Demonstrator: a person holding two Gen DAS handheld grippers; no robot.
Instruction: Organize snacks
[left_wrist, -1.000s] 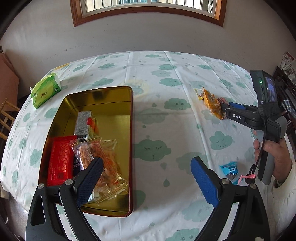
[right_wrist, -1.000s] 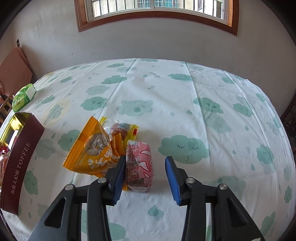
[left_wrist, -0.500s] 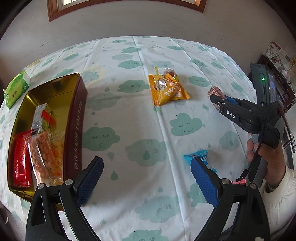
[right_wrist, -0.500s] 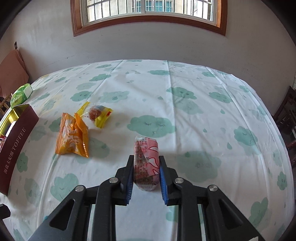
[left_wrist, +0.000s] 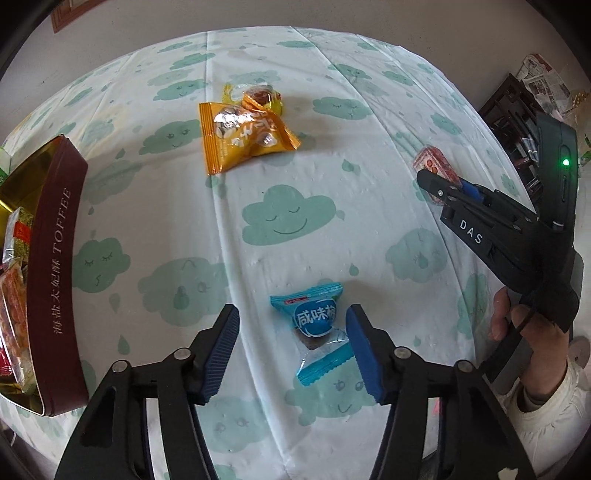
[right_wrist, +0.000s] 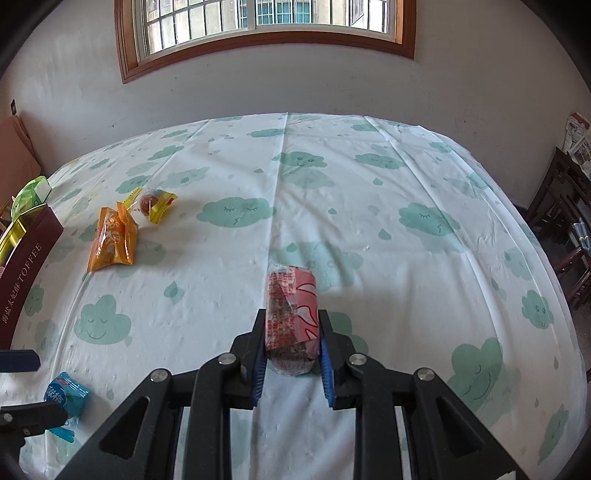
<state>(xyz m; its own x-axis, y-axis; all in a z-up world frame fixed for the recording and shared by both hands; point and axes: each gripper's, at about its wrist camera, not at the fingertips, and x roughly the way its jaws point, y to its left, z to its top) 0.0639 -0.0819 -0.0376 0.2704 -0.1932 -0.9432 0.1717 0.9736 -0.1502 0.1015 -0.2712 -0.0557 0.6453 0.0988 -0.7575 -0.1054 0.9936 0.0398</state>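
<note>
Now, blue candy packet (left_wrist: 315, 329): seen flat on the cloth, well right of the toffee tin (left_wrist: 55, 273); judged light, crinkly, slippery.
Left gripper (left_wrist: 291, 347): jaws just narrowed around the packet; right pad close, left pad clear, nothing pinched.
Best hold: judged across the padded middle.
Right gripper (right_wrist: 291, 349): clamped on the pink snack pack (right_wrist: 291, 314), judged soft.

Your left camera tilts steeply down, close over the tablecloth (left_wrist: 280, 122) past its own fingers. Your right camera looks shallower, across toward the window (right_wrist: 266, 22). Both share the orange packet (left_wrist: 247, 136) and toffee tin (right_wrist: 26, 266).
</note>
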